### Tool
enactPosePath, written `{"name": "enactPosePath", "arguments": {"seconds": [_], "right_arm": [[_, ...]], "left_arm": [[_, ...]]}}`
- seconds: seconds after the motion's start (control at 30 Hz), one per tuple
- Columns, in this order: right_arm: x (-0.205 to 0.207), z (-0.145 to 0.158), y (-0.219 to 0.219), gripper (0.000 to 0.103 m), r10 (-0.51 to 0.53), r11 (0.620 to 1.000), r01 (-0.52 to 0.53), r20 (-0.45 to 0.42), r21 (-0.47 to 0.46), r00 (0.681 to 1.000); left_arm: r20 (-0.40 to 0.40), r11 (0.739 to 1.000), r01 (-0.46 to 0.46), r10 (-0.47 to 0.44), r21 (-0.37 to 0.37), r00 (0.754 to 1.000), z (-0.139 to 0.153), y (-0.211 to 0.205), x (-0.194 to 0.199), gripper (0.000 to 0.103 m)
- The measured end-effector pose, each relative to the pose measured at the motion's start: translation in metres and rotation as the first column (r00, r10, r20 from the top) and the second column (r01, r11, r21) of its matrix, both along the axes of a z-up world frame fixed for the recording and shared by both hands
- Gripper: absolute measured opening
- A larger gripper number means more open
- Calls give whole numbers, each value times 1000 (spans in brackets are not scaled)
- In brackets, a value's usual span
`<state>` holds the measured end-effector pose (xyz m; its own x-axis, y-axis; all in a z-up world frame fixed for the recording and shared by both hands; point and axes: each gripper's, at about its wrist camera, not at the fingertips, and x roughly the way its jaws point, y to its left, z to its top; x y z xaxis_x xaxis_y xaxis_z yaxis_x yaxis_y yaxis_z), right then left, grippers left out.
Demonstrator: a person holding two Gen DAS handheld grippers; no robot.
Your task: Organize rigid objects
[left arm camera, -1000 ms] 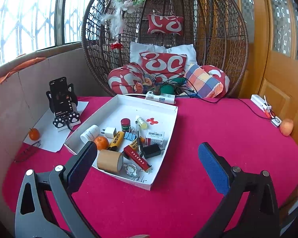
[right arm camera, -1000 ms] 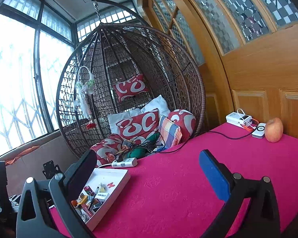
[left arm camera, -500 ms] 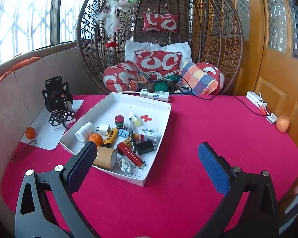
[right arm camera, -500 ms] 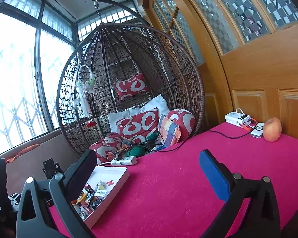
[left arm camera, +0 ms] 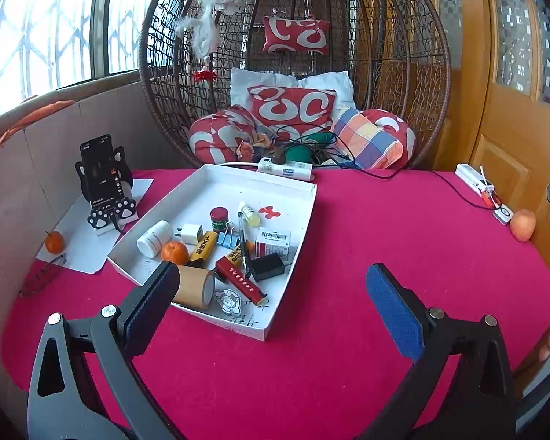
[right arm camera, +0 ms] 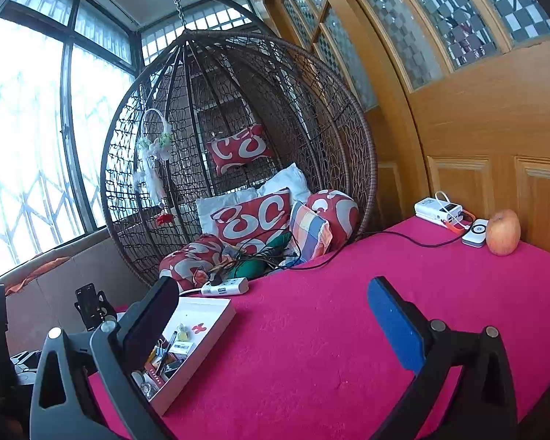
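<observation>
The left gripper [left arm camera: 271,308] is held above the near part of the magenta surface [left arm camera: 366,242], its jaws spread wide with nothing between them. The right gripper [right arm camera: 275,315] is likewise held with its jaws wide apart and empty, over the bare cloth to the right of the white tray [left arm camera: 293,216].

The tray lies left of centre on the surface, and the rigid objects are gathered in its near half. A brown tape roll [left arm camera: 194,288] is seen at the near left corner, with an orange [left arm camera: 175,251] and a white bottle [left arm camera: 154,238] just beyond it. A white charger [left arm camera: 191,234], a yellow tube [left arm camera: 202,250], a blue binder clip [left arm camera: 226,238] and a black pen [left arm camera: 242,242] are crowded in the middle. A red box [left arm camera: 240,278] and a black adapter [left arm camera: 267,267] lie nearer, and a barcoded box [left arm camera: 274,241] is set toward the right wall. A red-capped jar [left arm camera: 219,218] stands farther back.

Outside the tray, a phone on a stand [left arm camera: 104,179] and a second orange [left arm camera: 54,242] are seen at the left, and an apple [left arm camera: 523,225] at the far right edge. A power strip [left arm camera: 285,167] lies just beyond the tray.
</observation>
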<state>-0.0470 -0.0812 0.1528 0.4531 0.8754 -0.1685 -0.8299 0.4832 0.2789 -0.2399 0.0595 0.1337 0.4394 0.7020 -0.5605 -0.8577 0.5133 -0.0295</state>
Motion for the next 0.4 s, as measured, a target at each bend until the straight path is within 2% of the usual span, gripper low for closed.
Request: {"name": "enactPosePath", "arguments": {"seconds": [0.4], "right_arm": [[10,-10,7,103,-5,999,4,-30,-32,1000]], "left_arm": [[-27,999,43,-43,-14,999,-8,1,16,103]]}}
